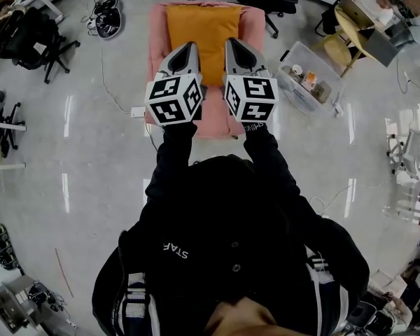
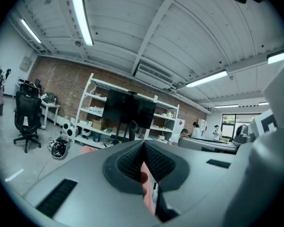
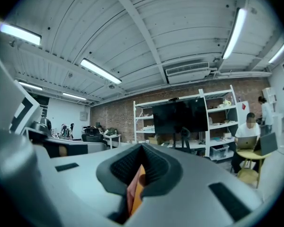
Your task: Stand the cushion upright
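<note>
Cushion (image 1: pixel 203 30) lies flat on the pink seat (image 1: pixel 157 40), its long axis running away from me. The left gripper (image 1: pixel 189 47) and right gripper (image 1: pixel 232 44) are side by side, fingers clamped on its near edge. I'd swing that edge upward.

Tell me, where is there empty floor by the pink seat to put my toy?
The bare floor left of the pink seat is free, between the white power strip and the black office chair. The floor at right, nearer than the clear bin, is free too. The seat itself is crowded: the orange cushion fills it.
</note>
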`<state>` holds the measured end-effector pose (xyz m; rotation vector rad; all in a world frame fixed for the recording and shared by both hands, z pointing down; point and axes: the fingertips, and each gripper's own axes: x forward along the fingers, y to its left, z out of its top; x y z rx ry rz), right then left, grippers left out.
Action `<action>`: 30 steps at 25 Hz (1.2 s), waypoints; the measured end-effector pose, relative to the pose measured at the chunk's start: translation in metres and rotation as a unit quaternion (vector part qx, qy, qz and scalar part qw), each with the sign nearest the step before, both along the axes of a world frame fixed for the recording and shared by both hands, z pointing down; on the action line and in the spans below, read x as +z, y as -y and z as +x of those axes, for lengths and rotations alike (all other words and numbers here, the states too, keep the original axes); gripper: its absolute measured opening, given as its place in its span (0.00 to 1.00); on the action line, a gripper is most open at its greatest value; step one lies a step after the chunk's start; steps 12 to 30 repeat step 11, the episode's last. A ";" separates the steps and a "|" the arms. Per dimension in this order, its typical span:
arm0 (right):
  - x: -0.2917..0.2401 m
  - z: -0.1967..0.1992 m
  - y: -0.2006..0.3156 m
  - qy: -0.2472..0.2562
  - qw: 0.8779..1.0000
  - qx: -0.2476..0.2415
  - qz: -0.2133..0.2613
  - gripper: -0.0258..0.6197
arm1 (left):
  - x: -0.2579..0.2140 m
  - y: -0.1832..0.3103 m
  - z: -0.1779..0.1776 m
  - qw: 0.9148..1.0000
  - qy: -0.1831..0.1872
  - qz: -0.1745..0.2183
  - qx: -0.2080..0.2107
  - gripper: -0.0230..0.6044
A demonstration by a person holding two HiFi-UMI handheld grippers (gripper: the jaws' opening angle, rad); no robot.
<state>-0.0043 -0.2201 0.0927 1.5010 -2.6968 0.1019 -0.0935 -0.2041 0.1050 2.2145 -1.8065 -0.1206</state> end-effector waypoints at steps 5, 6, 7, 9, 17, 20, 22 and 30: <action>-0.002 0.004 0.000 -0.002 1.000 0.000 0.006 0.06 | -0.002 -0.001 0.003 1.000 0.003 0.004 0.000 0.04; -0.002 0.003 -0.001 -0.003 1.000 -0.001 0.008 0.06 | -0.002 -0.002 0.002 1.000 0.004 0.005 -0.001 0.04; -0.002 0.002 -0.003 -0.004 1.000 -0.002 0.010 0.06 | -0.001 -0.003 0.001 1.000 0.004 0.005 -0.002 0.04; -0.002 -0.002 -0.005 -0.008 1.000 -0.007 0.015 0.06 | 0.000 -0.004 -0.002 1.000 0.003 0.004 -0.004 0.04; -0.001 -0.005 -0.008 -0.011 1.000 -0.011 0.019 0.06 | 0.002 -0.005 -0.006 1.000 0.003 0.003 -0.006 0.04; -0.001 -0.005 -0.008 -0.011 1.000 -0.011 0.019 0.06 | 0.002 -0.005 -0.006 1.000 0.003 0.003 -0.006 0.04; -0.001 -0.005 -0.008 -0.011 1.000 -0.011 0.019 0.06 | 0.002 -0.005 -0.006 1.000 0.003 0.003 -0.006 0.04; -0.001 -0.005 -0.008 -0.011 1.000 -0.011 0.019 0.06 | 0.002 -0.005 -0.006 1.000 0.003 0.003 -0.006 0.04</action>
